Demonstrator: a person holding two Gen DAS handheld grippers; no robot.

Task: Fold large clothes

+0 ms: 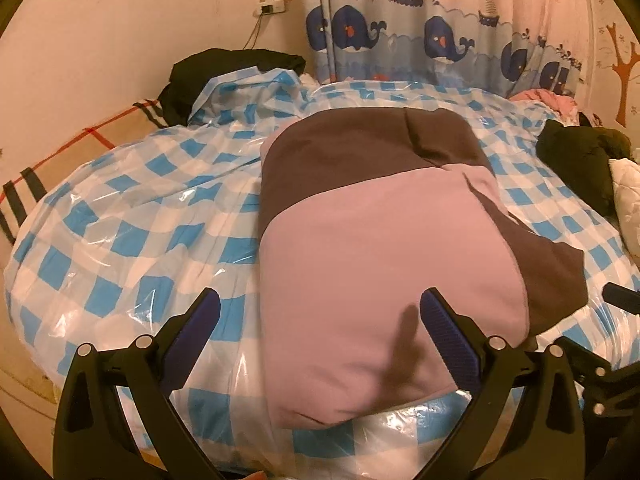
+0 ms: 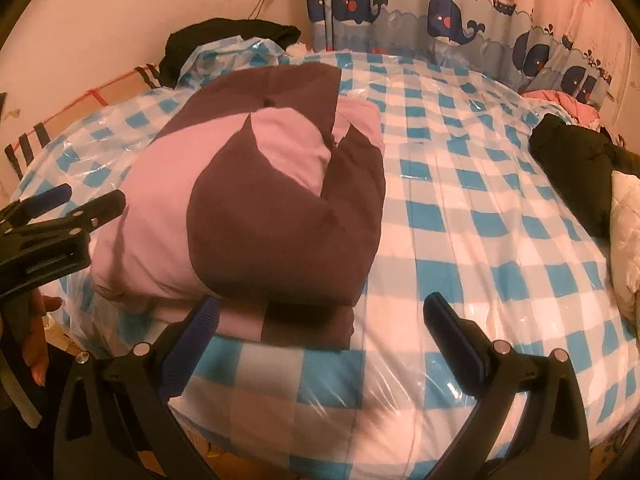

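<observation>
**Folded pink-and-brown garment on bed, both grippers open and empty**

Garment [image 1: 384, 248], pink with dark brown panels, sits folded into a thick bundle on the bed [image 1: 120, 216]; bed is covered in blue-and-white checked bedding under clear plastic; no brand, label or readable writing on the garment or anywhere else in view. Left gripper [image 1: 320, 320] has its fingers spread wide, holding nothing; right-side finger lies over the bundle's near pink end, contact unclear; left-side finger over the plastic. Right gripper [image 2: 320, 320] also wide open, empty; its left-side finger touches the bundle's near bottom edge, other finger over bare checks. In the right wrist view the left gripper shows at the left edge, with a hand [image 2: 36, 336] below it. Whale-and-boat curtain [image 1: 420, 32] behind the bed; wall socket [image 1: 270, 2] with plug and cord; black clothes [image 1: 224, 76] at the far left corner; dark jacket [image 2: 576, 168] and pink cloth [image 2: 560, 104] at the right.
</observation>
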